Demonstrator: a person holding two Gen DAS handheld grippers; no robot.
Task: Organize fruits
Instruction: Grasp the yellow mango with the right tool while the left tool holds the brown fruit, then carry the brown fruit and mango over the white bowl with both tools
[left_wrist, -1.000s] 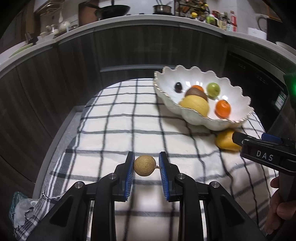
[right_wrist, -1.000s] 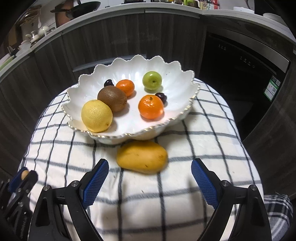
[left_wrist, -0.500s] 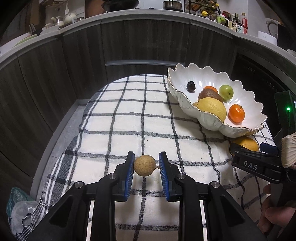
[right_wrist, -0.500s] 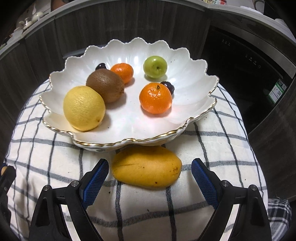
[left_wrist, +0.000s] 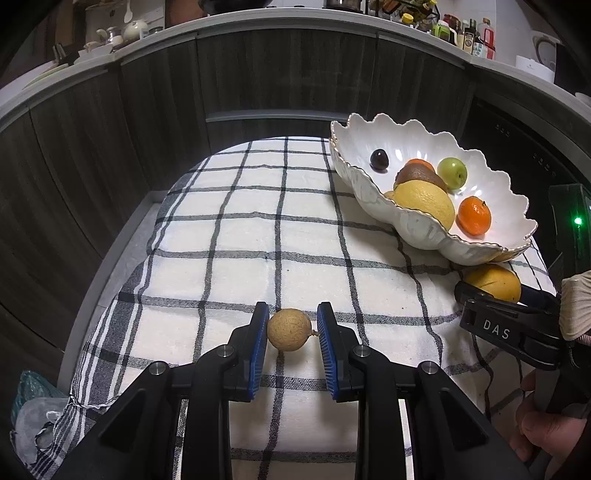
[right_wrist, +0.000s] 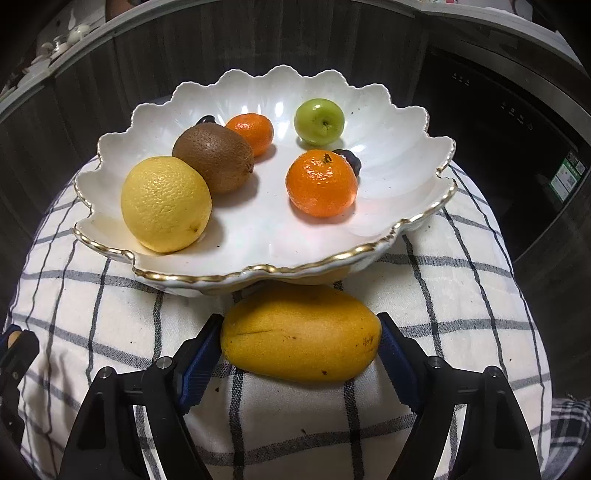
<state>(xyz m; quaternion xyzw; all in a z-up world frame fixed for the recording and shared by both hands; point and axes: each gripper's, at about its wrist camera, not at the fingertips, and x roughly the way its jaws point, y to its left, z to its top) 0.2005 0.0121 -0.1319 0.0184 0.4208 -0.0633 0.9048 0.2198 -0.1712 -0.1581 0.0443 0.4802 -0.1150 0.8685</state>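
A: What could go wrong here?

B: The mango (right_wrist: 301, 338) lies on the checked cloth (left_wrist: 240, 236), tucked against and partly under the near rim of the scalloped bowl (right_wrist: 406, 122). The right gripper (right_wrist: 299, 349) has just been closing its jaws, which now flank the mango's two ends, touching or nearly so. Lifted straight up, the fruit could catch the rim and tip the bowl, rolling the lemon (right_wrist: 166, 203) or the mandarin (right_wrist: 321, 182) out. Gripped end to end, a smooth mango could also squirt free.

A: And the other hand?

B: The left gripper (left_wrist: 291, 330) is closed narrowly on a small tan round fruit (left_wrist: 289, 329) (stem against the right pad), held above the cloth, well short of the bowl.

A: Their poses?

B: Both grippers point steeply down and forward; part of the person's hand (left_wrist: 543, 432) shows behind the right one.
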